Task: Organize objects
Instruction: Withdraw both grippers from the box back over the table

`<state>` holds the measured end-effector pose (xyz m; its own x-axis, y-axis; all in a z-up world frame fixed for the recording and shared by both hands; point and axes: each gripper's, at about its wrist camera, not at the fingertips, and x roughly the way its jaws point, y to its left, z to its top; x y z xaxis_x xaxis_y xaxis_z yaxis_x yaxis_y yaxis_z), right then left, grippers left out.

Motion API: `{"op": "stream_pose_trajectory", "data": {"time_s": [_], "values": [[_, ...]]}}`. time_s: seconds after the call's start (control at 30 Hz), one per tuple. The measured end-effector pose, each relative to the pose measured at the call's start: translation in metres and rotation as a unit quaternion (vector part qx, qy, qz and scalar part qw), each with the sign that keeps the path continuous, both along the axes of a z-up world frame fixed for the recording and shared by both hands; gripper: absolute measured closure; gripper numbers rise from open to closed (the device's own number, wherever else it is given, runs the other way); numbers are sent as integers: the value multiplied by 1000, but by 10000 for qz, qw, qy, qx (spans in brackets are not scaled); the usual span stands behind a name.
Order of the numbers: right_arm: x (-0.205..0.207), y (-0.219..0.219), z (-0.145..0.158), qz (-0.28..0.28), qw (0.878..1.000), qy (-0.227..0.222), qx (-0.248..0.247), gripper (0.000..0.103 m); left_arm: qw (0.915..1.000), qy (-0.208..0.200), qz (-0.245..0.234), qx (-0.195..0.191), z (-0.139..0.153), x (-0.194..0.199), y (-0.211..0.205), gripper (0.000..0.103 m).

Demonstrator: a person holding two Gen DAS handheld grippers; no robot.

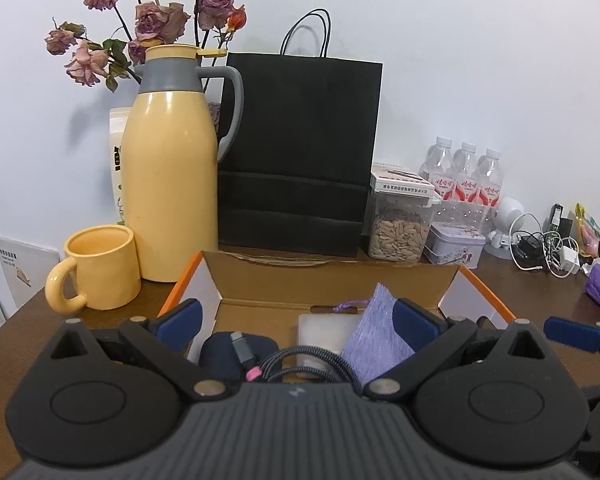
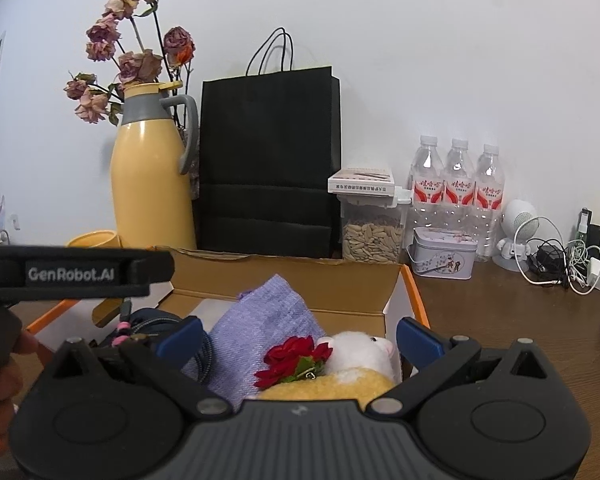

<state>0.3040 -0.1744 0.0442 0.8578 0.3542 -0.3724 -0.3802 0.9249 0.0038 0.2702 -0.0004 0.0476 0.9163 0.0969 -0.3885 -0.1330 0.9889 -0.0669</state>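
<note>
Cardboard box (image 1: 332, 276) sits mid-desk, holding everything. Left gripper (image 1: 296, 320) gapes empty over the navy pouch (image 1: 224, 354) and braided cable (image 1: 300, 360); right gripper (image 2: 298, 336) gapes empty, straddling the plush toy (image 2: 360, 354) by the box's right wall, nearest it.

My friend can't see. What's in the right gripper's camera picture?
An open right gripper hovers over a cardboard box holding a plush toy, red flower and purple pouch. Behind stand a yellow jug and black bag.
</note>
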Motion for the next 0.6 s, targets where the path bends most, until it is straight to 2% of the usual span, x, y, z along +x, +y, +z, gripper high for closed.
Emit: {"op": "stream_pose_trajectory", "data": {"time_s": [0.6], "values": [[-74,-21,13,34,9999,7,-132,0,10000,6,30,11,14,-83,7,0]]}}
